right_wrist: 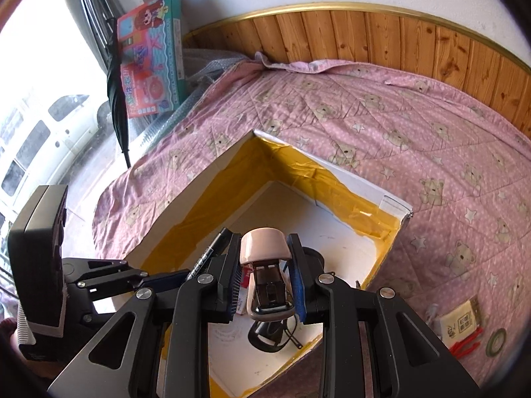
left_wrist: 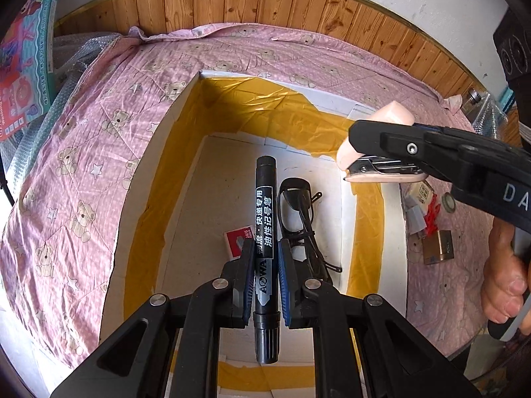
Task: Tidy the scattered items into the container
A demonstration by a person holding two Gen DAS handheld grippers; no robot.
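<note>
One marker [left_wrist: 265, 232] – left tongs [left_wrist: 266, 278]; one stapler [right_wrist: 265, 275] – right tongs [right_wrist: 265, 282]

Pink quilted bed [left_wrist: 99, 152]; white box [left_wrist: 395, 232]

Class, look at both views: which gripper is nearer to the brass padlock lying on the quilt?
Right. The right gripper, holding the pink stapler, is over the box edge nearest the padlock; the left gripper is over the box middle.

Your right tongs [right_wrist: 264, 278] clamp a pink stapler [right_wrist: 265, 248] above the open box [right_wrist: 186, 195] on the bed [right_wrist: 398, 139]; your left tongs [right_wrist: 199, 265] grip a marker [right_wrist: 212, 248] alongside.
</note>
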